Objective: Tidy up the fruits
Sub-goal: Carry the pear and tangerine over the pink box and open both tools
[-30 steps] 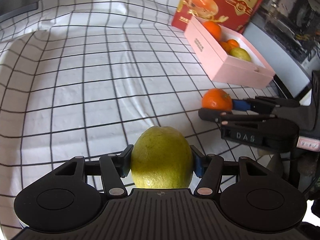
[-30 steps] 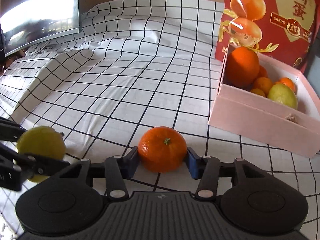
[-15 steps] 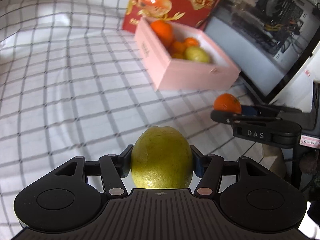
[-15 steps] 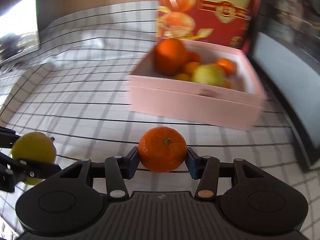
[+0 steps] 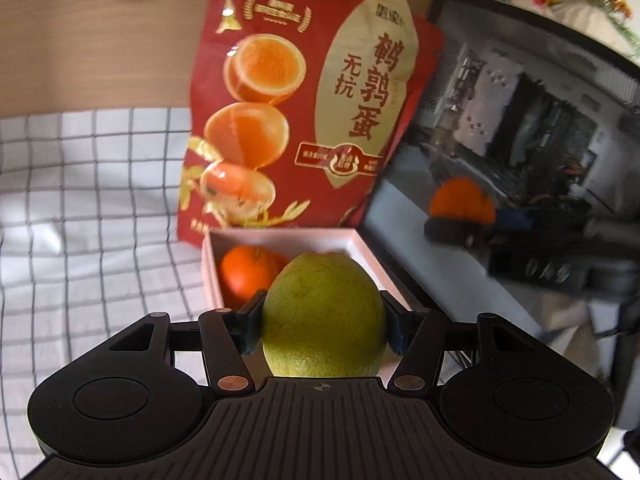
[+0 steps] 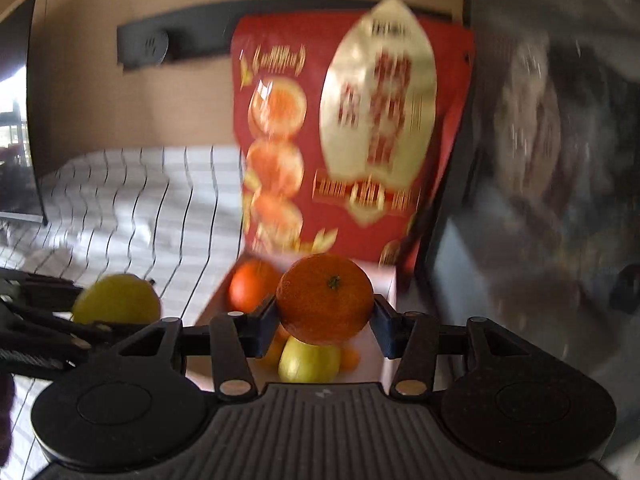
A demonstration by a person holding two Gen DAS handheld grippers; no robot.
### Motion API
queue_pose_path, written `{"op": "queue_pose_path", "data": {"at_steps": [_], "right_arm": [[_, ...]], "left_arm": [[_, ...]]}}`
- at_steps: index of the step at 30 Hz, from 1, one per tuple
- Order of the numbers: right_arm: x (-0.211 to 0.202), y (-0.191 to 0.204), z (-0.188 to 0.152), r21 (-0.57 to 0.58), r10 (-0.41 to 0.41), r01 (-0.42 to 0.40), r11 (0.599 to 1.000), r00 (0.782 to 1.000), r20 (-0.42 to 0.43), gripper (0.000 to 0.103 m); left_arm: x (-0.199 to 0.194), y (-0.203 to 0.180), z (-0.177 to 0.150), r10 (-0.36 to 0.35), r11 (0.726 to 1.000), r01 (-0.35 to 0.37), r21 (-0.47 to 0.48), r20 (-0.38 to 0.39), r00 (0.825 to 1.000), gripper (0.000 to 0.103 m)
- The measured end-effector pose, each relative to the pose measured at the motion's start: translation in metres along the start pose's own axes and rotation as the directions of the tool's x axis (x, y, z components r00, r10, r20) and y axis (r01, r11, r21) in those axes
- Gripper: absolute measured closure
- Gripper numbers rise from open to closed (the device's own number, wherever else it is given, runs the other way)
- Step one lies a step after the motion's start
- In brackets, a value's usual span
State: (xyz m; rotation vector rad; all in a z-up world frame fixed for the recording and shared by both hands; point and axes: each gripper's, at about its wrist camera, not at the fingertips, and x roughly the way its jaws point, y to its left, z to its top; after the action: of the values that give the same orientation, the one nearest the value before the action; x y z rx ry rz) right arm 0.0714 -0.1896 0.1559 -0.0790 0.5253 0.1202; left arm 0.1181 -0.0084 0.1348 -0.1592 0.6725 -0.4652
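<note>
We hold the left gripper point(image 5: 323, 322) closed on a yellow-green lemon point(image 5: 323, 316); both blue pads press against its sides, and the fruit fills the gap between the fingers. In the left wrist view the lemon sits in front of the pink box point(image 5: 280, 236), hiding most of the box interior. Inside the box we see an orange point(image 5: 244, 276) against the left wall.

We hold the right gripper point(image 6: 325, 314) closed on a mandarin point(image 6: 325, 298), stem end facing the camera, with a pad touching each side. In the right wrist view the mandarin hangs above the pink box point(image 6: 388, 292). Below it, inside the box, lie a second yellow-green lemon point(image 6: 308, 362), a large orange point(image 6: 252, 286) and smaller orange fruit partly hidden behind the fingers. This view is motion-blurred, so we cannot count the small fruit.

Each gripper appears in the other camera: the mandarin point(image 5: 462, 202) and right gripper point(image 5: 448, 230) show at right in the left wrist view, blurred, and the lemon point(image 6: 116, 300) held by the left gripper shows at left in the right wrist view.

A red snack bag point(image 5: 312, 112) with printed orange halves stands upright just behind the box. The box rests on a white checked cloth point(image 5: 80, 200). A dark framed panel point(image 5: 520, 120) stands to the right of the bag.
</note>
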Motion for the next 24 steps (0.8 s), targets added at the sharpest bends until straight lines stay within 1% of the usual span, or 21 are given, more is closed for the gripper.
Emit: {"op": "queue_pose_path", "data": {"at_steps": [2,5,7,9,10,12,13,15,16,19,24], "right_arm": [[0.01,-0.009,0.017,-0.009,0.001,-0.001,1.0,1.0,0.005,0.054],[0.03,-0.02,0.03,-0.007,0.016,-0.016,1.0,1.0,-0.023,0.054],[0.046,-0.026,0.028,-0.01,0.015,-0.015,1.0,0.999,-0.044,0.054],[0.063,-0.032,0.024,0.003,0.02,-0.02,1.0,0.996,-0.083,0.054],[0.072,-0.034,0.021,0.013,0.027,-0.025,1.0,0.994,-0.104,0.054],[0.084,-0.036,0.014,0.02,0.04,-0.038,0.999,0.991,-0.129,0.054],[0.089,-0.036,0.011,0.02,0.046,-0.044,0.999,0.989,-0.139,0.054],[0.101,-0.036,0.007,0.022,0.057,-0.054,0.998,0.985,-0.164,0.054],[0.105,-0.035,0.005,0.024,0.064,-0.061,0.998,0.982,-0.175,0.054],[0.12,-0.031,0.004,0.029,0.077,-0.072,0.997,0.976,-0.204,0.054],[0.148,-0.024,0.005,0.073,0.118,-0.102,0.992,0.958,-0.26,0.054]], "left_arm": [[0.026,-0.006,0.007,0.017,1.0,-0.016,0.022,-0.045,0.999,0.039],[0.068,-0.013,0.006,0.064,0.995,-0.053,0.087,-0.123,0.99,0.039],[0.091,-0.013,0.001,0.087,0.991,-0.066,0.116,-0.18,0.98,0.039],[0.107,-0.012,-0.007,0.087,0.988,-0.053,0.143,-0.247,0.965,0.039],[0.111,-0.011,-0.011,0.086,0.987,-0.045,0.156,-0.266,0.96,0.039],[0.111,-0.011,-0.017,0.093,0.981,-0.047,0.189,-0.243,0.966,0.033],[0.111,-0.012,-0.017,0.101,0.978,-0.053,0.203,-0.234,0.967,0.033],[0.106,-0.01,-0.013,0.099,0.977,-0.058,0.204,-0.199,0.975,0.04],[0.101,-0.009,-0.01,0.102,0.978,-0.067,0.199,-0.174,0.979,0.04],[0.083,-0.004,-0.002,0.086,0.984,-0.065,0.164,-0.121,0.989,0.04],[0.053,0.001,-0.003,0.095,0.987,-0.085,0.134,-0.07,0.993,0.04]]}}
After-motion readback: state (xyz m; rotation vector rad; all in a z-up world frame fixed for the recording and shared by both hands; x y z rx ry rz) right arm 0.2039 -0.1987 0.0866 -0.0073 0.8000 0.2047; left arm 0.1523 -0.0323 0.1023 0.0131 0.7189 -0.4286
